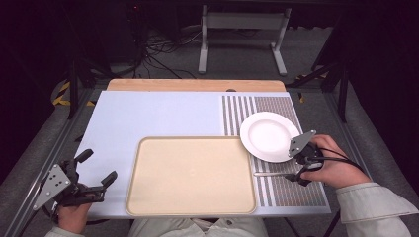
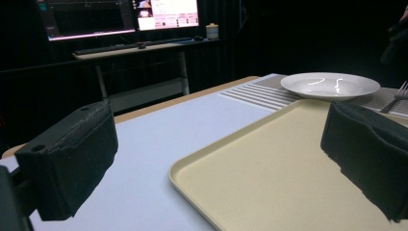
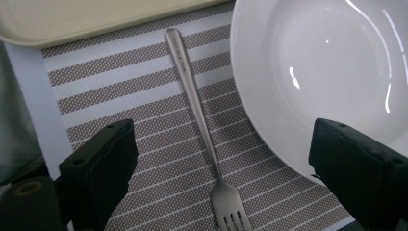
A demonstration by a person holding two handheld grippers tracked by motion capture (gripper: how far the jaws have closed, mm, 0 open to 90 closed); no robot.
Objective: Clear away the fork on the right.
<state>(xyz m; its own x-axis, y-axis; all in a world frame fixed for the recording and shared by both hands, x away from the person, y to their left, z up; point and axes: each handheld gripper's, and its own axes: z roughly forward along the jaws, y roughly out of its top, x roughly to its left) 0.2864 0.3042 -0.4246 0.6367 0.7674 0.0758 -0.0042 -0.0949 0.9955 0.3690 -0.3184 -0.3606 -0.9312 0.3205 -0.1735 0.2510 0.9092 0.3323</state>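
— Beige plastic first: we count one tray, bare, on the pale table, its near rim partly cut off by our lap.

— Then one striped placemat and one white plate on it, just beside the tray.

— One steel fork lies beside the plate; its tines run off the right gripper view.

— Our right gripper hovers over it, jaws spread. Our left gripper, well apart, gapes too.

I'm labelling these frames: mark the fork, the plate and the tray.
fork point(image 3: 195, 103), right gripper view, on the middle of its handle.
plate point(image 1: 269, 136), high view, on its flat centre.
tray point(image 1: 190, 175), high view, on its bare floor.
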